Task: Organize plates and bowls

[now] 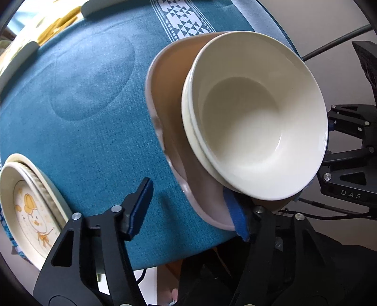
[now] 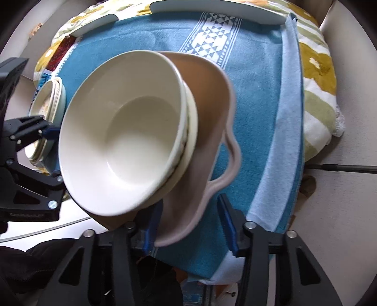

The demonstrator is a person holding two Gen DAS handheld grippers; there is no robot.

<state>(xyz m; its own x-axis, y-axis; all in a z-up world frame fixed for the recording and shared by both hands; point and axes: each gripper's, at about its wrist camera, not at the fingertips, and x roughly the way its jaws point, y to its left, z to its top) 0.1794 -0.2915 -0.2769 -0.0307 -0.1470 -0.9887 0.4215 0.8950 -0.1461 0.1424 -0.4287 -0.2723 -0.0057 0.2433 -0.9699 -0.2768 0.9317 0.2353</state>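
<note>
A pink-brown plate with a wavy rim (image 1: 169, 98) (image 2: 212, 98) lies near the front edge of the teal tablecloth (image 1: 94, 131). A stack of cream bowls (image 1: 254, 122) (image 2: 122, 131) stands on it. My left gripper (image 1: 188, 188) straddles the plate's near rim. Its right pad (image 1: 235, 216) is tucked under the bowls and its left pad (image 1: 140, 209) stands clear on the cloth. My right gripper (image 2: 189, 202) straddles the opposite rim, with its left pad (image 2: 152, 226) against the plate's inside. A strip of cloth shows between the rim and its right pad (image 2: 227, 226).
A stack of cartoon-printed plates (image 1: 30, 211) (image 2: 47, 110) sits at the table's side. Two pale trays (image 2: 212, 11) (image 2: 94, 23) lie along the far edge. A light-blue cloth strip (image 2: 289, 106) and a floral cover (image 2: 318, 70) border the table. A cable (image 2: 341, 167) runs across the floor.
</note>
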